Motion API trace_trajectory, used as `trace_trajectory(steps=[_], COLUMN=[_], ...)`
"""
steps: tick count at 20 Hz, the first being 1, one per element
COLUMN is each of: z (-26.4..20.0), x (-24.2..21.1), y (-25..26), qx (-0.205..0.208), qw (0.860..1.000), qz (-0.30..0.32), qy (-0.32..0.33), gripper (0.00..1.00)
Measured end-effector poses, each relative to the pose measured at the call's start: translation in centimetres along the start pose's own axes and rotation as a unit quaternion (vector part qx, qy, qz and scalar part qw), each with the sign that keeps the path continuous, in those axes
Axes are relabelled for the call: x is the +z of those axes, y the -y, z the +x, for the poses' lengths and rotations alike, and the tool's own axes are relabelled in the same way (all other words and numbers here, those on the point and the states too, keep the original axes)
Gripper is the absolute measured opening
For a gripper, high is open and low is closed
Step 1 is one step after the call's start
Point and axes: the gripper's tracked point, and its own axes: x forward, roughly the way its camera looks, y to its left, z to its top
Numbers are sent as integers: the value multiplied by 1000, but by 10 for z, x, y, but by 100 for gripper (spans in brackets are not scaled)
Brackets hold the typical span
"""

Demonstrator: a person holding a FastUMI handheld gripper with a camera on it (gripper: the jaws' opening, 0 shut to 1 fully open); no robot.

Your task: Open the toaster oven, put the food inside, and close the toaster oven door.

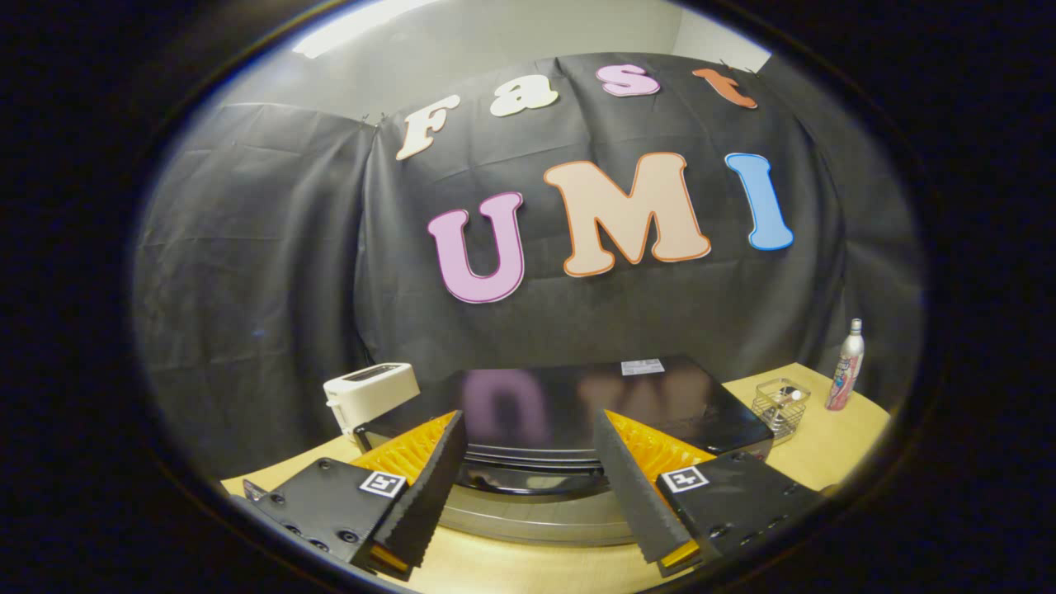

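The black toaster oven (577, 396) stands on the wooden table (825, 462), its glossy top reflecting the wall behind. My gripper (528, 421) is open and holds nothing. Its two fingers are spread wide just above the oven's front top edge. A silver curved band (528, 516), probably the door handle, runs across the oven's front between and below the fingers. I look over the oven from slightly above its front, so the door face itself is hidden.
A white pop-up toaster (371, 394) stands behind the oven's left corner. To the oven's right sit a small wire basket (780, 407) and, beyond it near the table's far corner, a slim upright bottle (847, 367). Black cloth closes the booth behind.
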Motion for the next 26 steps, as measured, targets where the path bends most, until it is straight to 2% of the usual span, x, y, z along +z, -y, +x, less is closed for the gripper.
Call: trace_trajectory(steps=[5, 8, 14, 19, 26], z=[2, -4, -30, -70, -119], x=[-6, -10, -13, -30, -71], y=[0, 1, -4, -10, -15], qx=[-17, -20, -25, -26, -15], qw=[999, 999, 998, 998, 998], qz=[-41, -11, -9, -34, -62], qy=[21, 34, 62, 42, -29], gripper=[96, 96, 96, 95, 95])
